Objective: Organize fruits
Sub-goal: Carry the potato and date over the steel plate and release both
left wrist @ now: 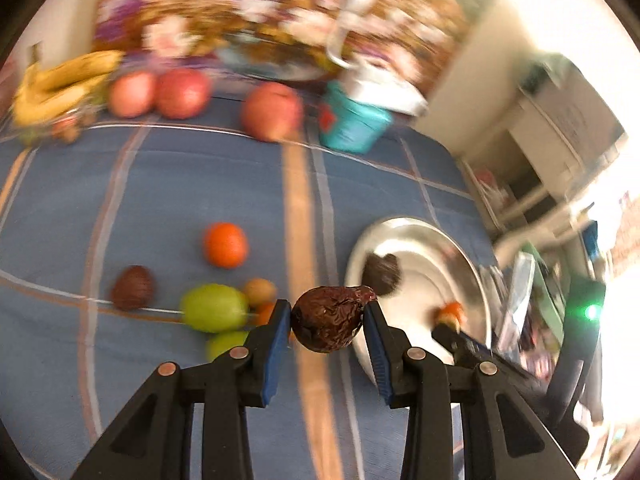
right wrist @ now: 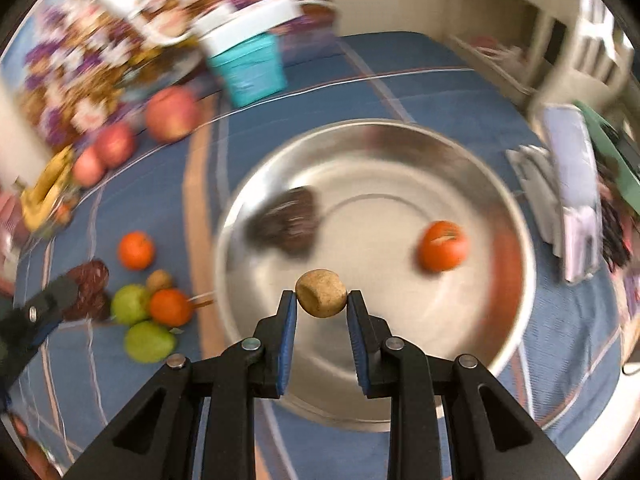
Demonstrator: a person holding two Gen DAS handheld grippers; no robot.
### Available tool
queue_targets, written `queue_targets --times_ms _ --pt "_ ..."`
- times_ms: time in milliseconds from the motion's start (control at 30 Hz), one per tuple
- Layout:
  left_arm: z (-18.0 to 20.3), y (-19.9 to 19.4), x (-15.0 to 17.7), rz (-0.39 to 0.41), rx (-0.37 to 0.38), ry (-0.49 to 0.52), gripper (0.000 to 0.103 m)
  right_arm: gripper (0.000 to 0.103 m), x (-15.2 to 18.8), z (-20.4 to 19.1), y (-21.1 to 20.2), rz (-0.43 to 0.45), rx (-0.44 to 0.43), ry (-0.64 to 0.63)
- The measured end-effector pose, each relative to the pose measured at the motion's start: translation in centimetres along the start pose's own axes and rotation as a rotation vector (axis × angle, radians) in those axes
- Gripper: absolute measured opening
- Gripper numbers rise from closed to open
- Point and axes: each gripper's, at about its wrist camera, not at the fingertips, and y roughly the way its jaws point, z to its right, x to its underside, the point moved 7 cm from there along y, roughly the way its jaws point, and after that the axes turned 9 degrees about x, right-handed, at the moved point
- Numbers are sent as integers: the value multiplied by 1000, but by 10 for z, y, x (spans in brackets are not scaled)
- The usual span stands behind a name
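My left gripper (left wrist: 329, 314) is shut on a wrinkled dark brown fruit (left wrist: 330, 318), held above the blue checked cloth just left of the steel bowl (left wrist: 472, 264). My right gripper (right wrist: 322, 300) is shut on a small tan round fruit (right wrist: 321, 293) over the near rim of the steel bowl (right wrist: 516, 216). Inside the bowl lie a dark brown fruit (right wrist: 286, 222) and an orange (right wrist: 443, 245). On the cloth to the left lie an orange (left wrist: 225, 245), a dark brown fruit (left wrist: 133, 287), a green fruit (left wrist: 214, 308) and a small tan fruit (left wrist: 260, 291).
Red apples (left wrist: 182, 93), another apple (left wrist: 272, 111) and bananas (left wrist: 60, 84) lie at the back of the table by a teal box (left wrist: 352, 124). Flower-patterned fabric is behind them. Shelves and papers (right wrist: 572, 196) stand off the right edge.
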Motion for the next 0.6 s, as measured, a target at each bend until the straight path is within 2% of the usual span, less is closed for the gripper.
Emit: queue_targets --times_ms 133,267,400,600 --pt "29 25 11 -52 38 71 40 27 -5 30 -3 14 16 86" --pt "41 47 21 -97 42 117 40 27 -8 45 -6 31 26 139" --pt "47 59 29 -130 52 134 40 27 -7 49 -4 20 23 153" --pt "45 60 29 -131 42 139 41 27 -6 47 -3 11 20 155"
